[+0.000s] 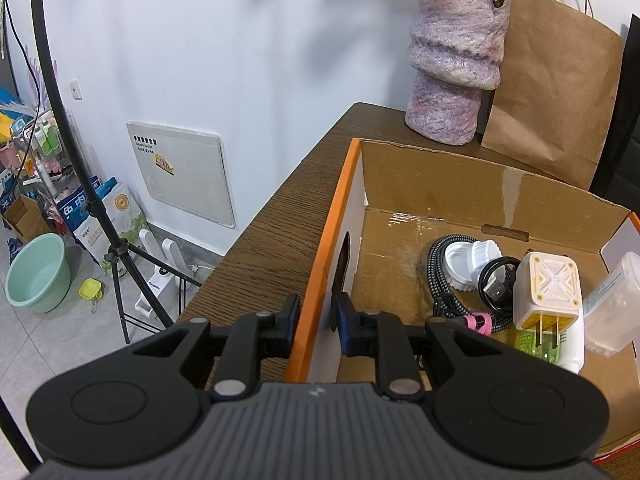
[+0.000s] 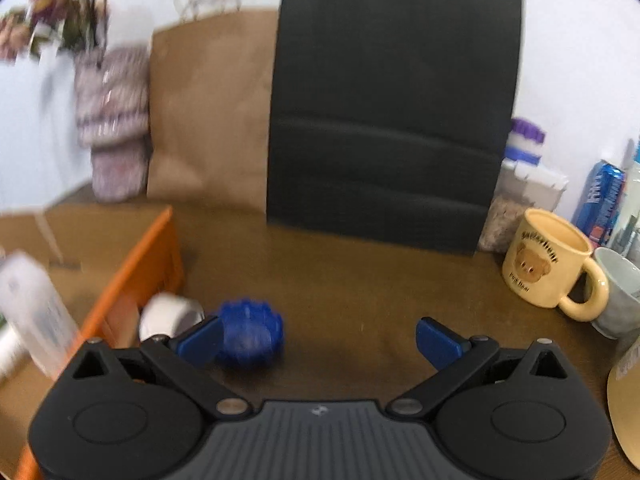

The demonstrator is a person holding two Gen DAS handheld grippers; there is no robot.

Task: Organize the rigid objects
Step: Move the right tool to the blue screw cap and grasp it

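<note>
My left gripper (image 1: 316,320) is shut on the left wall of the cardboard box (image 1: 326,240), which has an orange outside. Inside the box lie a white ribbed lid (image 1: 472,264), braided and black cables (image 1: 444,300), a white plug adapter (image 1: 548,292) and a clear plastic case (image 1: 612,304). My right gripper (image 2: 320,340) is open and empty above the brown table (image 2: 360,280). A blue ribbed lid (image 2: 252,334) lies just by its left finger, next to a white cap (image 2: 168,316) at the box corner (image 2: 152,248). The right wrist view is blurred.
A purple vase (image 1: 456,60), a brown paper bag (image 1: 552,92) and a black panel (image 2: 388,112) stand at the back of the table. A yellow bear mug (image 2: 548,264), a grey cup (image 2: 620,292) and cans stand at the right. The table's left edge drops to the floor.
</note>
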